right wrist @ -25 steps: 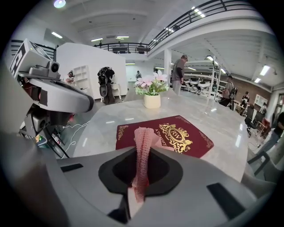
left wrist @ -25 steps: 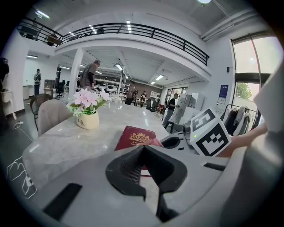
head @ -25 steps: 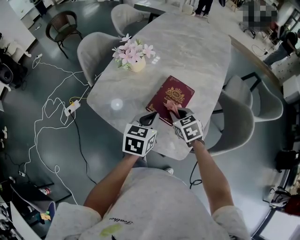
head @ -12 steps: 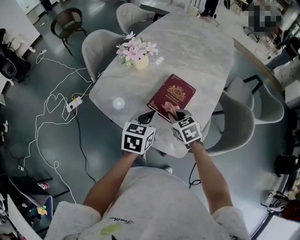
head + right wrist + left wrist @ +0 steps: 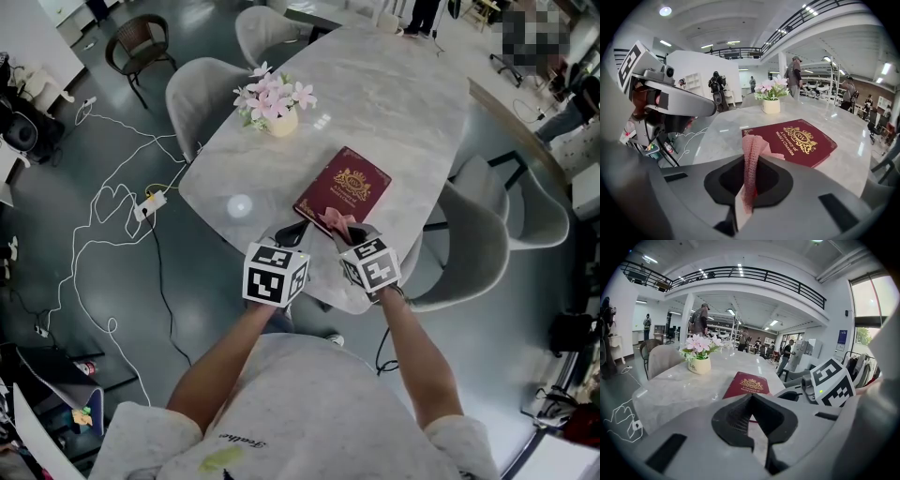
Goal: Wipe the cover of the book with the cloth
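A dark red book with a gold crest lies closed on the marble table, near its front edge. My right gripper is shut on a pink cloth, whose free end rests at the book's near corner. In the right gripper view the cloth stands up between the jaws, with the book just beyond. My left gripper hovers beside the book's near left corner with its jaws closed and nothing in them. The book lies ahead in the left gripper view.
A pot of pink flowers stands at the table's left edge, behind the book. Grey chairs flank the table. White cables trail over the dark floor at left. People stand in the hall beyond.
The right gripper and its cloth have drawn back slightly toward the book's near edge. The left gripper has stayed almost where it was.
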`<control>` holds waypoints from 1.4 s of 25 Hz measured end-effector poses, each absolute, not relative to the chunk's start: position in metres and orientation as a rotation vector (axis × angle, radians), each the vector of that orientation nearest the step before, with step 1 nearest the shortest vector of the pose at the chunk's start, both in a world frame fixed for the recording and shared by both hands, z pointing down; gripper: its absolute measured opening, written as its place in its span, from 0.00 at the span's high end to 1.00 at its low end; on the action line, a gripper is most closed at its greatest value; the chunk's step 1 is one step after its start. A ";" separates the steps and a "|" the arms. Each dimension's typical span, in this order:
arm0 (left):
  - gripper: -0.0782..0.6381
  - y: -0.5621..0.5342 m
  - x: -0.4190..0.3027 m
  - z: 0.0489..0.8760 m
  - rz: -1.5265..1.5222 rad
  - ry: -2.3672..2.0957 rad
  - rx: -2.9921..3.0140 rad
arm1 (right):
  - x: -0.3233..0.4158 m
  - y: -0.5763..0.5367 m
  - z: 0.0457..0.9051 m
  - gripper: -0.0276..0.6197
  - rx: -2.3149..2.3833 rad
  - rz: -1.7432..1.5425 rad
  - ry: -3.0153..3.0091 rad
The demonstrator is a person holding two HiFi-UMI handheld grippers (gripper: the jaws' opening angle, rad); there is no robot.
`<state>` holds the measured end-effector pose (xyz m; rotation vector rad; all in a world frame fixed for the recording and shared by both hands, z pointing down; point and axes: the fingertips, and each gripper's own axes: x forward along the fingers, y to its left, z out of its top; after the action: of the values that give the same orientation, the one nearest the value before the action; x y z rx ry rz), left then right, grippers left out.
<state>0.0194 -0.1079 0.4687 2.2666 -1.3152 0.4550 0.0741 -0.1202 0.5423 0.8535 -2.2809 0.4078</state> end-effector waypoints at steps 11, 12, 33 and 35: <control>0.88 -0.113 0.022 0.471 0.457 -1.303 2.263 | 0.073 -0.119 0.535 0.93 0.845 0.394 -2.299; 0.88 -0.114 0.022 0.471 0.458 -1.302 2.262 | 0.074 -0.120 0.532 0.93 0.855 0.392 -2.304; 0.88 -0.155 0.015 0.476 0.459 -1.239 2.285 | 0.100 -0.203 0.482 0.93 1.046 0.327 -2.303; 0.88 -0.160 0.013 0.477 0.451 -1.238 2.288 | 0.102 -0.215 0.480 0.93 1.054 0.313 -2.291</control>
<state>0.0128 -0.1603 0.4766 2.2881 -1.2380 0.4510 0.1021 -0.2150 0.4804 1.0536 -2.2911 0.3132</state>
